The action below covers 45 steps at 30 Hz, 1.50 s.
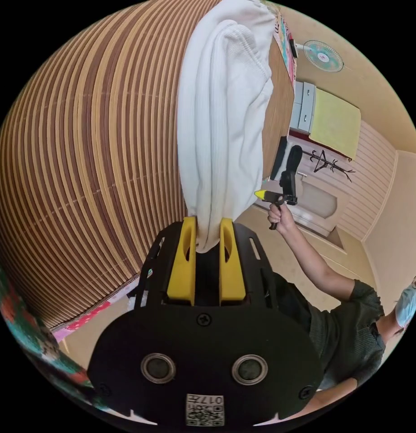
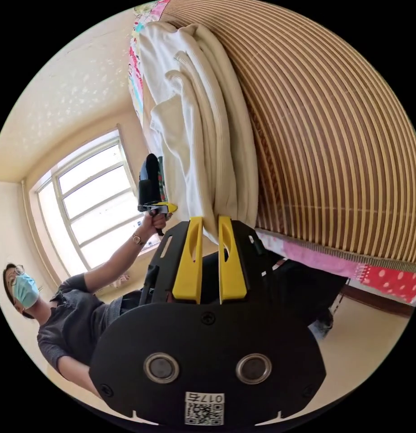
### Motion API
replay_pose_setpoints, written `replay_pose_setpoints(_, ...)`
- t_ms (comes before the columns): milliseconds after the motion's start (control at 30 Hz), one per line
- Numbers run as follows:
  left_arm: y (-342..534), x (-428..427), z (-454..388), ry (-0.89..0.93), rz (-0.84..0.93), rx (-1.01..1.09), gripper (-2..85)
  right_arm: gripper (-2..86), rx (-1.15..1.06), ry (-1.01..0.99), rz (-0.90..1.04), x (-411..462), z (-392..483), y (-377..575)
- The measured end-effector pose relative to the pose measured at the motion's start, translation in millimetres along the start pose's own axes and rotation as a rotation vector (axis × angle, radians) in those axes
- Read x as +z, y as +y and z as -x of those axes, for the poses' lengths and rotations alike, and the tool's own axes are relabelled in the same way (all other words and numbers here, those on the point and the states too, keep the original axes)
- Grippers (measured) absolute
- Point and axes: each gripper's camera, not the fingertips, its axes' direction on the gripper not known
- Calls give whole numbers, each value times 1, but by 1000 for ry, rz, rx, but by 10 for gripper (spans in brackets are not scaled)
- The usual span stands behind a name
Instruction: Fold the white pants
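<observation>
Both grippers clamp the white pants point(image 1: 221, 122): left gripper point(image 1: 207, 234) and right gripper point(image 2: 210, 232) each pinch fabric stretching ahead over the striped mat point(image 1: 90, 158).

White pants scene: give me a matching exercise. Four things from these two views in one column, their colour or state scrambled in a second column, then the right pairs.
Column one:
1. white pants
2. left gripper
3. striped mat
4. wall fan

Column two:
A. brown and tan stripes, lying under the pants
B. yellow jaws shut on a gathered cloth end
C. round, pale teal, mounted high on the wall
D. bunched lengthwise, pinched at both ends

Pairs: 1-D, 2-B, 3-A, 4-C

The right gripper pinches the other end of the pants.
</observation>
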Motion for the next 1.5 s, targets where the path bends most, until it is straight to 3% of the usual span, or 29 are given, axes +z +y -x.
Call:
replay_pose_setpoints(100, 26, -13, -13, 89, 39, -2, 78, 41, -9, -255, 3, -14, -1, 44)
replay_pose_setpoints(167, 50, -25, -27, 178, 59, 18, 78, 37, -38, -529, -2, -25, 9, 92)
replay_pose_setpoints(300, 107, -46, -54, 457, 91, -9, 78, 35, 7, -662, -9, -26, 29, 161)
replay_pose_setpoints(433, 136, -39, -58, 583, 159, -168, 78, 38, 139, -830, -73, -18, 25, 203)
replay_pose_setpoints(500, 135, -36, -46, 687, 164, -271, 77, 43, 172, -782, -70, -20, 15, 198)
replay_pose_setpoints(600, 117, -40, -33, 666, 167, -329, 77, 67, 196, -525, -90, -32, 14, 180)
replay_pose_setpoints(767, 90, -42, -32, 777, 138, -371, 73, 150, 38, -135, -178, -52, 53, 171)
replay_pose_setpoints(900, 66, -48, -38, 947, 69, -368, 71, 166, -74, -116, -311, -61, 65, 191)
replay_pose_setpoints(1033, 32, -58, -38, 1035, -33, -377, 69, 167, -27, -229, -476, -63, 43, 220)
replay_pose_setpoints(1233, -90, -70, -22, 1097, -187, -321, 95, 159, 22, -282, -407, -21, 21, 225)
replay_pose_setpoints(1300, -144, -82, -3, 1090, -313, -163, 106, 160, 32, -260, -371, -6, 20, 223)
replay_pose_setpoints(1367, -157, -88, 5, 1023, -416, -151, 114, 161, 28, -239, -348, 8, 24, 219)
replay_pose_setpoints(1433, -156, -95, -2, 880, -503, -79, 115, 162, 9, -214, -343, 12, 31, 212)
replay_pose_setpoints(1500, -152, -91, -21, 579, -507, -10, 136, 164, -11, -167, -362, 9, 38, 202)
